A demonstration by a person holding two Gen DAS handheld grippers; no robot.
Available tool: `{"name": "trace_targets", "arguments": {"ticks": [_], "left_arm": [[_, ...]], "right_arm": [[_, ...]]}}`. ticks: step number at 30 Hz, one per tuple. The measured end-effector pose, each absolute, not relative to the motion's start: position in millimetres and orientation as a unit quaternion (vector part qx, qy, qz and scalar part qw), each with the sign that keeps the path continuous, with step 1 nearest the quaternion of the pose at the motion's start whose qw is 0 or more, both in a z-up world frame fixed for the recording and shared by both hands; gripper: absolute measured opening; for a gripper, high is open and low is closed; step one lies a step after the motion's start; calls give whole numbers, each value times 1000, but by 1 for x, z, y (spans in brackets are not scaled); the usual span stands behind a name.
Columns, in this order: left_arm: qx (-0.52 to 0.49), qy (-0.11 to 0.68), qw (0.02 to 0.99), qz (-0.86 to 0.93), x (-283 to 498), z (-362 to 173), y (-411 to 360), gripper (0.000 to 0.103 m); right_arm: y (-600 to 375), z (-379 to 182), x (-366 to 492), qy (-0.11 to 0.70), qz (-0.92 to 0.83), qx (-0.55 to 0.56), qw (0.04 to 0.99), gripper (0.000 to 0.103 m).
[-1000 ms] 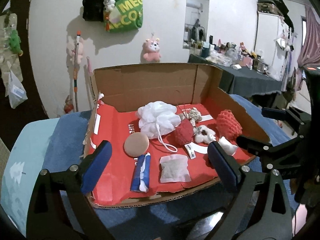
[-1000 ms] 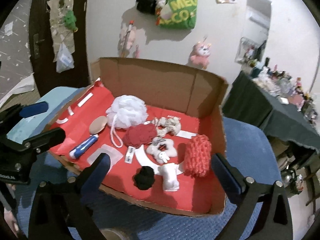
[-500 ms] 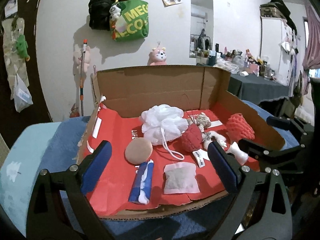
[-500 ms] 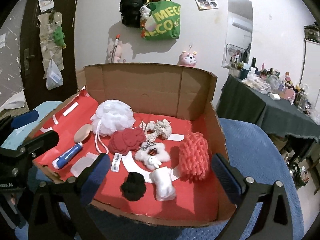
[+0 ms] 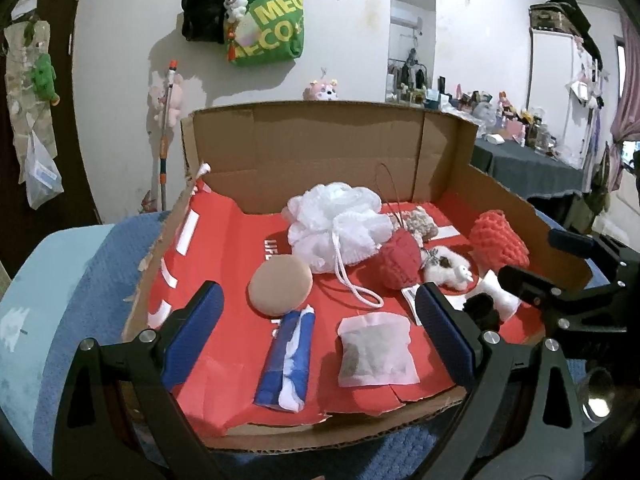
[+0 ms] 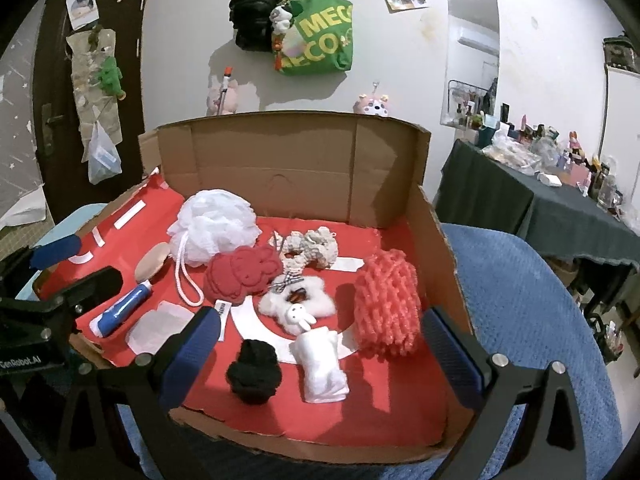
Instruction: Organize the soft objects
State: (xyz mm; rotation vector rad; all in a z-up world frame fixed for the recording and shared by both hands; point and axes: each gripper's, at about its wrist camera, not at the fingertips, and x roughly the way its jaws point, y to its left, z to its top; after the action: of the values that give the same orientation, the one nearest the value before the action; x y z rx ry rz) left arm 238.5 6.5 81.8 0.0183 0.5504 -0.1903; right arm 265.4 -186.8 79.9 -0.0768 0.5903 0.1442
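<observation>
Both wrist views look forward and slightly down, from just outside the near edge of the box [image 5: 328,152], toward its tall back wall and the room wall behind. The left view sits close at the near left corner, with the tube [image 5: 286,360] and sachet [image 5: 376,350] nearest. The right view sits close at the near right corner of the box [image 6: 280,160], over the black ball [image 6: 254,372]. Both share the box floor, the puff [image 5: 340,224] [image 6: 216,224] and the green bag [image 5: 272,24] [image 6: 320,36]; each sees the other gripper at its side edge.
</observation>
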Motion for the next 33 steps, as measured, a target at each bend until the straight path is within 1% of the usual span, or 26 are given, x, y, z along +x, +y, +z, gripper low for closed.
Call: {"name": "trace_targets", "arguments": {"ticks": [33], "left_arm": [[1, 306, 947, -97, 250, 62, 7, 98]], "right_arm": [[-185, 67, 266, 305, 53, -46, 950, 103]]}}
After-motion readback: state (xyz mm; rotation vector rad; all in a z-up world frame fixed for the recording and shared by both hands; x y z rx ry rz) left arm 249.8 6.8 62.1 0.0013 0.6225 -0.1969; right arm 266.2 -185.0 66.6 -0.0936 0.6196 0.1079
